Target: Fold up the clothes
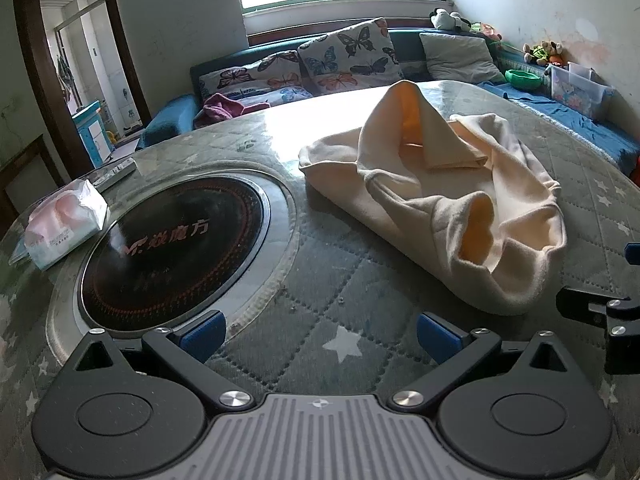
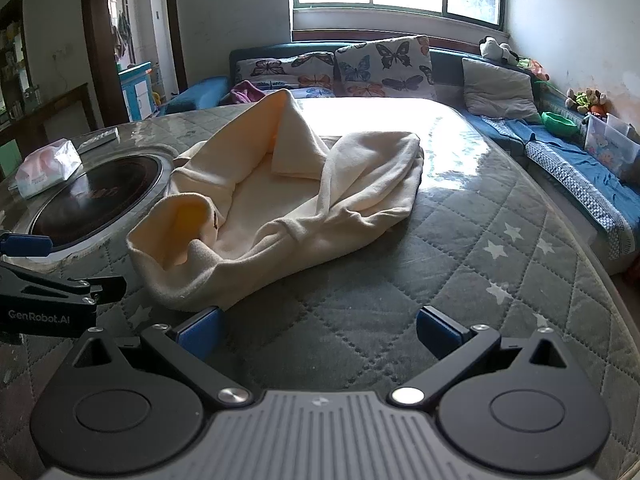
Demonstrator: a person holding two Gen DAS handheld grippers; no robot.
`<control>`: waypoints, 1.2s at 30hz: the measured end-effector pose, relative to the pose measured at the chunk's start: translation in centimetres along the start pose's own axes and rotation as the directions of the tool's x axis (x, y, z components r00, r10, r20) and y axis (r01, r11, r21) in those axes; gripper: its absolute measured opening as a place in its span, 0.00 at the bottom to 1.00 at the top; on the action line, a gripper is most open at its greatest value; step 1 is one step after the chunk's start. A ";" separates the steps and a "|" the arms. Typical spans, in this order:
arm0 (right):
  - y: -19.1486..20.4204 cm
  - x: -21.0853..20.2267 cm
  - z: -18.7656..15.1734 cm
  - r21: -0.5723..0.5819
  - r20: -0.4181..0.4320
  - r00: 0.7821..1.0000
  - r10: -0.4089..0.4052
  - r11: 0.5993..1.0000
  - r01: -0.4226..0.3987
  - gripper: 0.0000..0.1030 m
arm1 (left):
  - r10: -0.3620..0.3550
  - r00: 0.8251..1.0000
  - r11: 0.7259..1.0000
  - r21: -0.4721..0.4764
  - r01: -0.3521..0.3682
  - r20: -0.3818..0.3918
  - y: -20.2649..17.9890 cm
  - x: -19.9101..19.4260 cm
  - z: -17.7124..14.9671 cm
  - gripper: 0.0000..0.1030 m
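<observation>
The left gripper (image 1: pixel 319 338) is spread wide, its blue pads (image 1: pixel 202 332) well apart and holding nothing. The right gripper (image 2: pixel 319 332) is likewise wide apart and empty, blue pads (image 2: pixel 438 330) forward. The two sit side by side, each showing at the edge of the other's view.

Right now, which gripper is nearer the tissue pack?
Left. The left gripper sits just across the round cooktop from the tissue pack; the right gripper is farther off, beyond the cream garment.
</observation>
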State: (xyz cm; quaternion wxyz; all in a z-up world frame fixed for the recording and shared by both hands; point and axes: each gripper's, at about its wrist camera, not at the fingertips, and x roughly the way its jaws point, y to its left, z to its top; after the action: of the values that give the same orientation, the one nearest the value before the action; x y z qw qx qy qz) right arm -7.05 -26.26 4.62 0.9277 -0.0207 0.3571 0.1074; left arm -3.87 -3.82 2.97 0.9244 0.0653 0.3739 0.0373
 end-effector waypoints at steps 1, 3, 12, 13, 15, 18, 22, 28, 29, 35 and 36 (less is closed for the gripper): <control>0.0 0.0 0.0 0.000 0.001 1.000 0.000 1.000 0.000 1.00 | 0.000 1.000 1.000 0.000 0.000 0.000 0.0 0.0 0.1 1.00; 0.0 -0.1 0.1 -0.002 0.003 1.000 0.000 1.000 0.000 1.00 | -0.002 1.000 1.000 0.000 0.002 0.005 0.0 0.0 0.3 1.00; -0.2 -0.3 0.6 -0.003 0.012 1.000 -0.001 1.000 0.001 1.00 | -0.008 1.000 1.000 0.013 0.008 0.015 0.0 0.2 1.0 1.00; -0.2 -0.3 0.6 -0.003 0.014 1.000 -0.001 1.000 0.001 1.00 | -0.017 1.000 1.000 0.020 0.017 0.018 0.1 0.2 1.1 1.00; -0.3 -0.2 0.8 -0.002 0.017 1.000 0.000 1.000 0.000 1.00 | -0.018 1.000 1.000 0.018 0.017 0.022 0.1 0.2 1.3 1.00; -0.4 -0.1 1.1 -0.005 0.021 1.000 0.002 1.000 -0.002 1.00 | -0.019 0.999 1.000 0.019 0.018 0.027 0.2 0.2 1.6 1.00; -0.4 -0.1 1.6 -0.012 0.026 1.000 0.006 1.000 -0.006 1.00 | -0.022 0.999 1.000 0.020 0.021 0.030 0.4 0.3 2.0 1.00; -0.4 -0.1 2.4 -0.019 0.038 0.999 0.019 1.000 -0.019 1.00 | -0.028 0.999 1.000 0.008 0.028 0.043 1.0 0.1 2.7 1.00; -0.4 0.0 2.6 -0.025 0.038 0.999 0.019 1.000 -0.018 1.00 | -0.027 0.999 1.000 0.006 0.027 0.047 1.1 0.0 2.8 1.00; -0.4 0.6 3.4 -0.039 0.042 0.999 0.025 0.999 -0.023 1.00 | -0.024 0.998 1.000 0.008 0.024 0.063 1.4 -0.1 3.5 1.00; -0.5 0.7 3.6 -0.039 0.043 0.999 0.025 0.999 -0.024 1.00 | -0.025 0.998 1.000 0.008 0.024 0.064 1.4 -0.1 3.6 1.00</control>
State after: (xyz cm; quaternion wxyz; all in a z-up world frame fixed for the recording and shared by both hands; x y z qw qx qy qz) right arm -4.08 -26.19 6.78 0.9333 -0.0320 0.3348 0.1261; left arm -1.43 -2.82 5.82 0.9361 0.0653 0.3450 0.0224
